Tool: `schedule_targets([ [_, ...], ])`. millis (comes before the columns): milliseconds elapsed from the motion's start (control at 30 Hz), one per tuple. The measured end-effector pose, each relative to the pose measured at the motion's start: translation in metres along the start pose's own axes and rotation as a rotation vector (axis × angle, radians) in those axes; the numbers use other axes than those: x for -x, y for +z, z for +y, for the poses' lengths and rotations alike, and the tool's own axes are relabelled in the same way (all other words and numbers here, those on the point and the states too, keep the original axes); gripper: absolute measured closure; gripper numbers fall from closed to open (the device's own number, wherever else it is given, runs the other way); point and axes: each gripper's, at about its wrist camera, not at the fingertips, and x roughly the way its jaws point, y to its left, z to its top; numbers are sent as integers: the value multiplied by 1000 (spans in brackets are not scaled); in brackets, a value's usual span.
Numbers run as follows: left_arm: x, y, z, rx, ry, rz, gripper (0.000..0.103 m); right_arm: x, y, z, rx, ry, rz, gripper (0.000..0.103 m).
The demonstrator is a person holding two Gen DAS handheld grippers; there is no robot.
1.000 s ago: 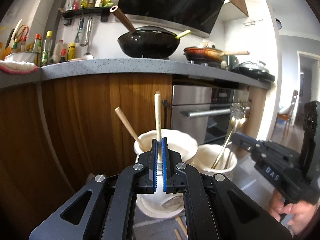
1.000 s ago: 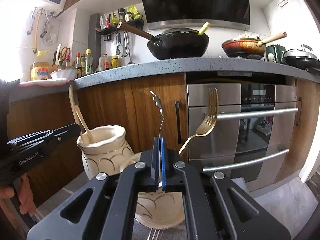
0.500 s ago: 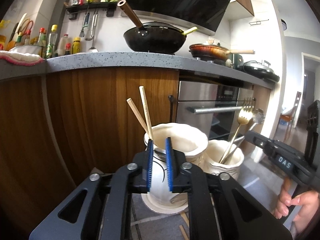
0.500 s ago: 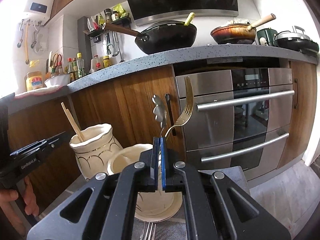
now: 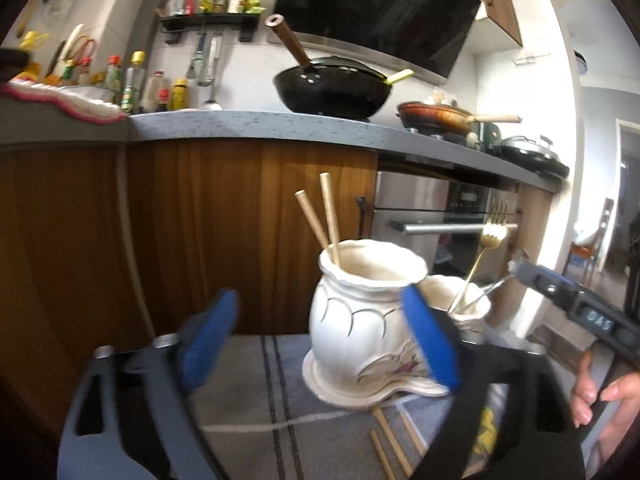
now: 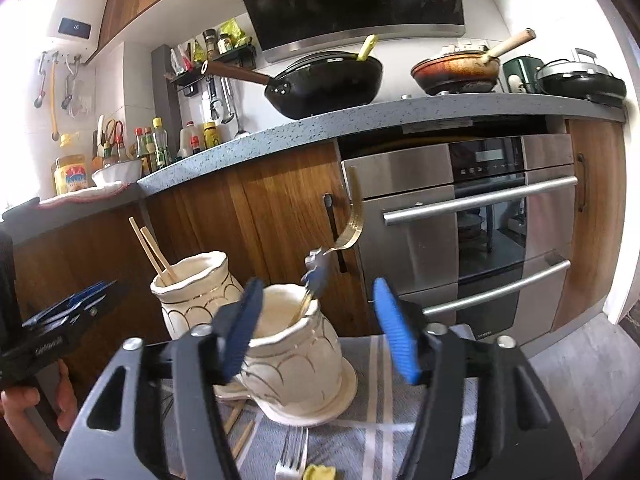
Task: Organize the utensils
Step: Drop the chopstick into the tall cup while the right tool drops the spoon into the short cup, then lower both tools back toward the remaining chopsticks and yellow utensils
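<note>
Two cream ceramic holders stand on a grey striped cloth (image 5: 256, 396). The left holder (image 5: 364, 320) (image 6: 192, 300) has two wooden chopsticks (image 5: 324, 216) (image 6: 154, 252) standing in it. The right holder (image 6: 296, 356) (image 5: 464, 304) has a gold fork (image 6: 350, 220) (image 5: 490, 236) and a silver utensil (image 6: 316, 272) in it. My left gripper (image 5: 320, 340) is open and empty in front of the left holder. My right gripper (image 6: 320, 332) is open and empty around the right holder's top. Loose chopsticks (image 5: 390, 444) and a silver fork (image 6: 292, 452) lie on the cloth.
Wooden cabinets (image 5: 220, 232) and a steel oven (image 6: 480, 232) stand close behind the cloth. The counter above carries a black wok (image 6: 324, 84), pans and bottles. Each hand-held gripper shows at the edge of the other's view.
Both grippers have opened wide and pulled back. The chopstick from the left gripper now stands in the left holder, and the silver utensil from the right gripper sits in the right holder.
</note>
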Motion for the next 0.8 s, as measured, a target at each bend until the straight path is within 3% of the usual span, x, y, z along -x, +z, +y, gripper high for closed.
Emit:
schedule_targets([
  [233, 16, -22, 1, -10, 28, 66, 8, 22, -13, -10, -20, -33, 55, 18],
  [533, 32, -47, -7, -46, 40, 153, 7, 39, -31, -10, -9, -61, 115, 13],
  [800, 25, -75, -22, -79, 42, 305, 7, 38, -52, -6, 41, -79, 242, 12],
])
